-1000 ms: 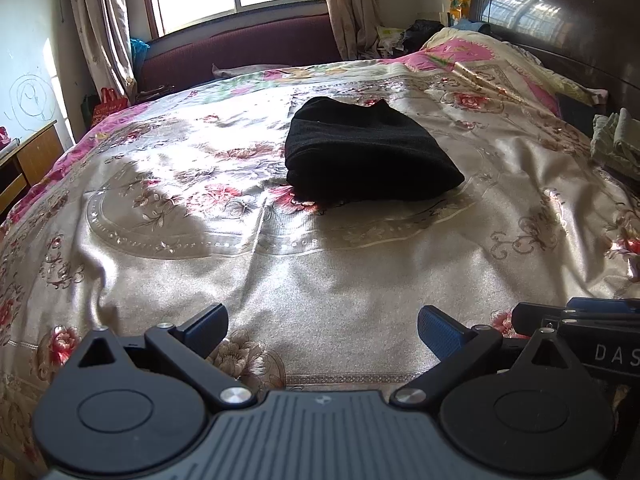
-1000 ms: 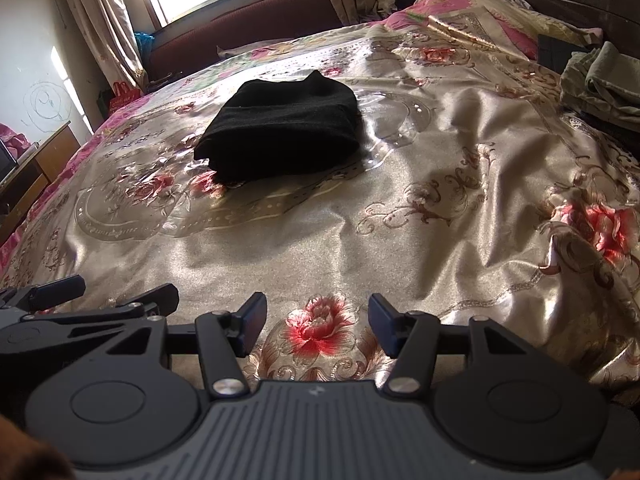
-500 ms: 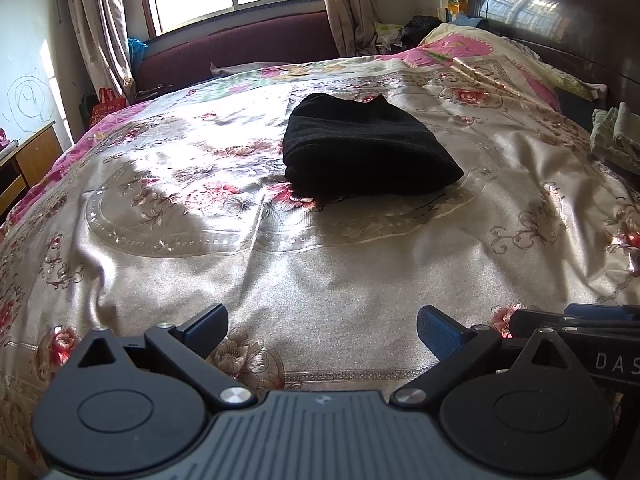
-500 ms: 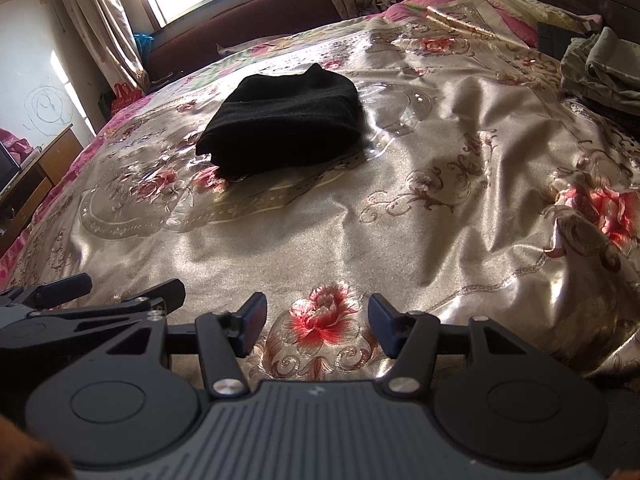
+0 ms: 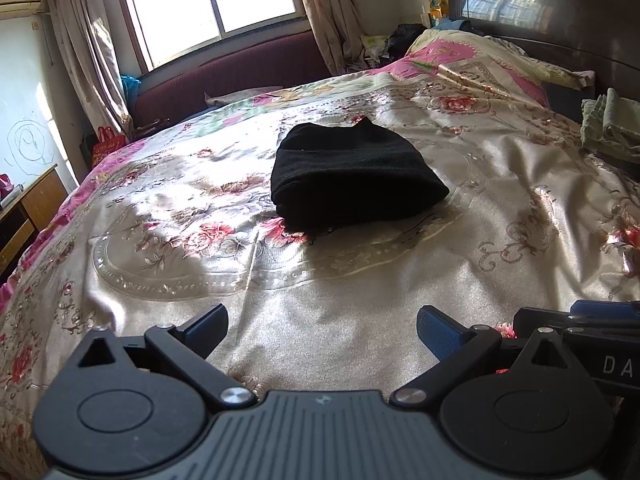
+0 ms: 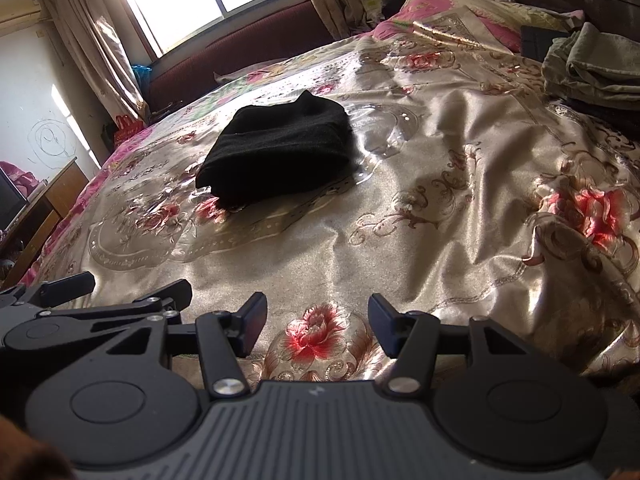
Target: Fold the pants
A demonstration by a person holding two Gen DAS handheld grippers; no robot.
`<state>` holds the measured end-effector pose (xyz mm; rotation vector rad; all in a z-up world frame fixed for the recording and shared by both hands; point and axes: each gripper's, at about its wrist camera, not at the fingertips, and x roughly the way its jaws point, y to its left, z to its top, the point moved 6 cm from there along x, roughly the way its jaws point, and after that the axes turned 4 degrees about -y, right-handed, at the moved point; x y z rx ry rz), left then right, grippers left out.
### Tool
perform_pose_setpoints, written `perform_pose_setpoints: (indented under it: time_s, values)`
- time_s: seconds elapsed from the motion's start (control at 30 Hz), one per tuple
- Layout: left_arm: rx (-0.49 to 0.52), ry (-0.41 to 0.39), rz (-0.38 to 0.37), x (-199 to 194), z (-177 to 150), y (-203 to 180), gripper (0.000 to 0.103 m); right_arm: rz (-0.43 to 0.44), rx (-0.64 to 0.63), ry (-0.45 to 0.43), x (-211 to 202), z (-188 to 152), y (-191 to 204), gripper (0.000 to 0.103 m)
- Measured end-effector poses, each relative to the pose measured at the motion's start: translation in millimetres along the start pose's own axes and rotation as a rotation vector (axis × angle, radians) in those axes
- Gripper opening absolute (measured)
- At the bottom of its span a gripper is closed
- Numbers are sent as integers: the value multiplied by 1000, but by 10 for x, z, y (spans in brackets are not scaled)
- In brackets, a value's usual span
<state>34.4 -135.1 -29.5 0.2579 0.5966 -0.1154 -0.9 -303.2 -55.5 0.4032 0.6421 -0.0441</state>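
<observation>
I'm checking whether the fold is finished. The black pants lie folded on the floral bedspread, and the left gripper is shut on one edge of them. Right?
Not quite. The left gripper has its jaws open and empty, well short of the black pants, as the left wrist view shows. The pants do lie folded on the floral bedspread.

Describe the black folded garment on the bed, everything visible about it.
The black folded pants form a compact, thick, roughly rectangular bundle of matte, knit-looking fabric, with a rounded fold edge nearest the cameras and a small peak sticking up at the far edge. They lie flat mid-bed on the shiny floral bedspread; nothing else touches them.
</observation>
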Motion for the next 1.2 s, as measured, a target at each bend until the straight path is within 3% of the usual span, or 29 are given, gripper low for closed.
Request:
perform_pose_setpoints:
  time_s: [1.2]
  values:
    - [19,13,36,139,-72,-13,103,32,26,36,168,-96,-10,57]
